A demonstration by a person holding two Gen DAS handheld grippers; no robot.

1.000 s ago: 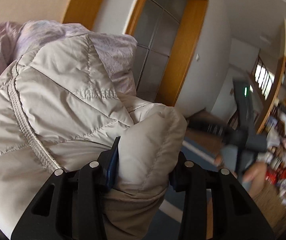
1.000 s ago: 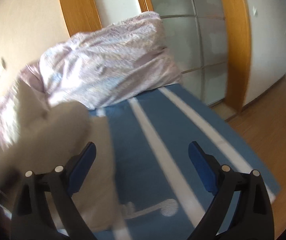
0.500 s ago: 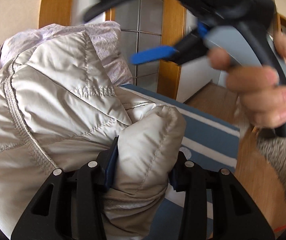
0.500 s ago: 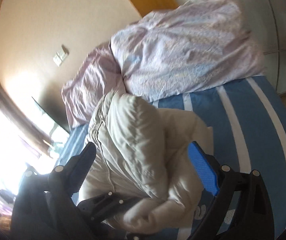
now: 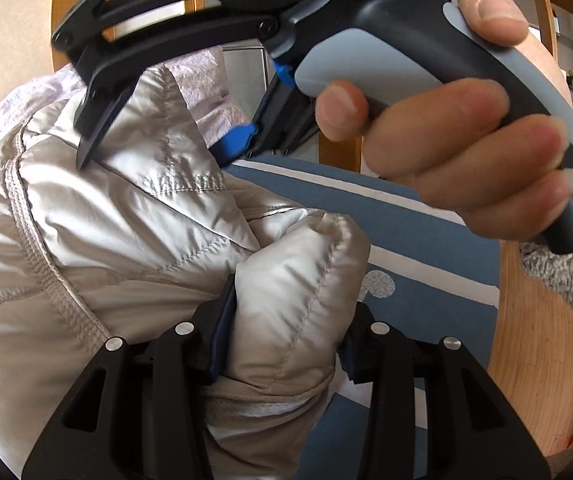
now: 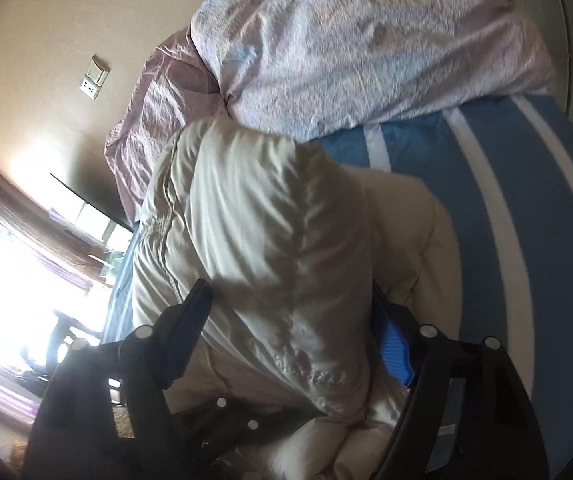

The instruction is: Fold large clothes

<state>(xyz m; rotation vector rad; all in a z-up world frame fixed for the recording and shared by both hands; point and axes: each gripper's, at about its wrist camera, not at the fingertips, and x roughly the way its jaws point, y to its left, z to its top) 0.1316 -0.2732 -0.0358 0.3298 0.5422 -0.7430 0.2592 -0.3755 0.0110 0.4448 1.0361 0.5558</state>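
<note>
Left gripper (image 5: 286,320): jaws clamped on a bunched fold of the beige quilted jacket (image 5: 106,220), padding bulging up between the pads; jaws easing apart slightly, pads pressing the cloth.

Right gripper (image 6: 290,328): jaws straddle a raised ridge of the same jacket and are closing on it. Dark finger (image 6: 190,312) lies against the fabric on one side; blue pad (image 6: 394,356) sits at the other side (cannot tell whether it presses yet).

In the left wrist view, a hand (image 5: 466,160) wraps the right gripper's grey-and-black handle, just above the jacket.

Jacket lies heaped on the blue bedsheet with white stripes (image 6: 526,220).

Beyond it: a crumpled lilac duvet (image 6: 366,40), touching the jacket's far edge. Farther back: beige wall with a switch plate (image 6: 94,76) and bright window at left.
</note>
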